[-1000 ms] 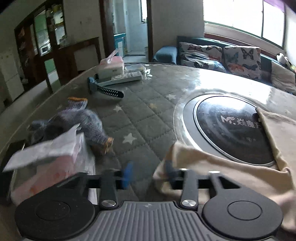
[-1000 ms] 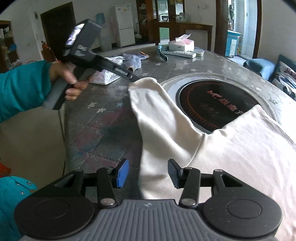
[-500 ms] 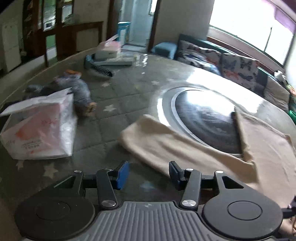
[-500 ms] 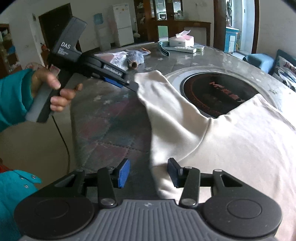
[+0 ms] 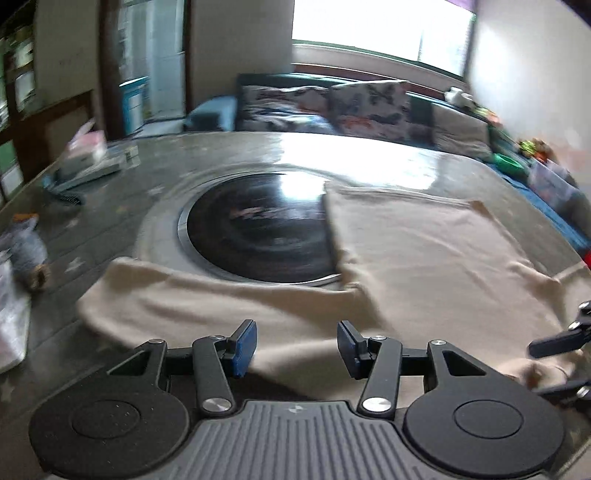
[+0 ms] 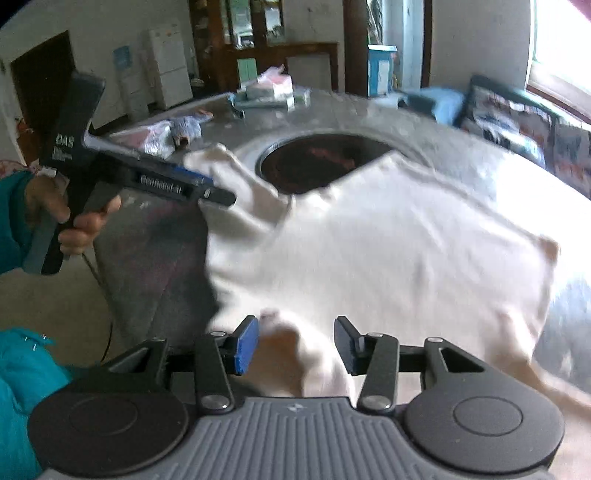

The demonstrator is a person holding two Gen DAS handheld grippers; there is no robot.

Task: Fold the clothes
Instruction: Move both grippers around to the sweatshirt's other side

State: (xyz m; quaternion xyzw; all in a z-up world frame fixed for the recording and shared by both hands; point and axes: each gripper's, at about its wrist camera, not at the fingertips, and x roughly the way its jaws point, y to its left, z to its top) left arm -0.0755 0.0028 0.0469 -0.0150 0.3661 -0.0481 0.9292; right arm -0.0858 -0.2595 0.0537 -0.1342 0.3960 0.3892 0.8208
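Your left claw is hanging open, with nothing between its blue pads. Your right claw is also hanging open and is holding nothing.

The cream shirt is lying flat on the worktop, right in front of both claws and partly under them. Its sleeve is stretching out long to the left of your left claw, and the sleeve's end is pointing that way. The body of the shirt is lying ahead and to the right of that claw, with one side lying over the edge of the black round plate.

Only the right view is showing your hand gripping the left tool, whose tips are hanging close over the sleeve. Only the left view is showing the window and, at its right edge, a bit of the other tool.
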